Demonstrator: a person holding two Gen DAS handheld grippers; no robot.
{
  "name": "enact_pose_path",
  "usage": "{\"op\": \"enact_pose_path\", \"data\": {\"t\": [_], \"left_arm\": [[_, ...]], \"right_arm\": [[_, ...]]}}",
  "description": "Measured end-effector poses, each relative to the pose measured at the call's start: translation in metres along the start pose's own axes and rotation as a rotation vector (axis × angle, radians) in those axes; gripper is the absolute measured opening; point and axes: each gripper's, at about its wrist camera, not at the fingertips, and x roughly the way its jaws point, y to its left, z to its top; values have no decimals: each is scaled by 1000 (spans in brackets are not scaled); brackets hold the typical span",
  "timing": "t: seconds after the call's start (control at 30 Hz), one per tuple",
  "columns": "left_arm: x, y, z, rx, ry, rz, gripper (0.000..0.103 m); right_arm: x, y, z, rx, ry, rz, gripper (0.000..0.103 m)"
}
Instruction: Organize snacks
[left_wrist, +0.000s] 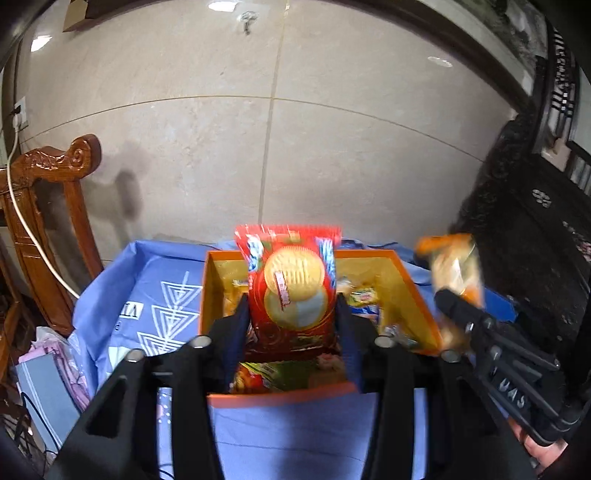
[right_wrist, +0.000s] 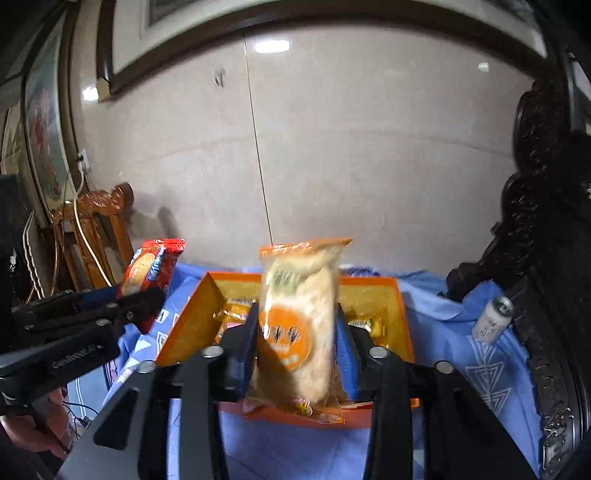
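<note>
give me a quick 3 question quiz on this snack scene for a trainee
1. True or false: the red biscuit packet sits between the fingers of the left tongs.
2. The packet between the fingers of the right tongs is: A) blue, B) clear with an orange label, C) black.
3. Fill in: both packets are above the open ____ box on the blue cloth.

Key: 1 true; 2 B, the orange-labelled packet; 3 orange. Other snacks already lie inside the box, and a can rests on the cloth to the right of it.
</note>
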Motion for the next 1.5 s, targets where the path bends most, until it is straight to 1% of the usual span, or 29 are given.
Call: {"op": "enact_pose_path", "data": {"t": [0.03,0.07,0.1,0.13,0.23,0.3,0.57,0.83,1.17,1.43,1.5], "left_arm": [[2,2,-1,-4,10,46,91],[3,6,0,-13,22,99,97],[3,9,-1,-20,31,96,99],[2,13,-1,-30,41,77,99],[-4,19,-4,-40,42,96,99],[-6,18,-4,-29,50,108,99],[-16,16,-6,9,44,166,99],[-26,21,-8,4,36,188,99],[-29,24,-10,2,33,198,99],[-28,29,-10,-23,34,168,99],[-27,30,-11,-30,29,186,99]], "right_arm": [[5,-1,0,6,21,-18,93],[7,-2,0,17,29,-56,100],[7,-5,-2,32,29,-80,100],[7,-7,-4,42,38,-85,100],[10,-12,-9,70,105,-106,100],[8,-11,-12,70,118,-100,100],[-3,-5,-17,43,118,-116,100],[-8,-2,-18,24,121,-122,100],[-12,0,-20,21,121,-125,100],[-12,1,-22,18,126,-126,100],[-11,1,-23,17,129,-128,100]]}}
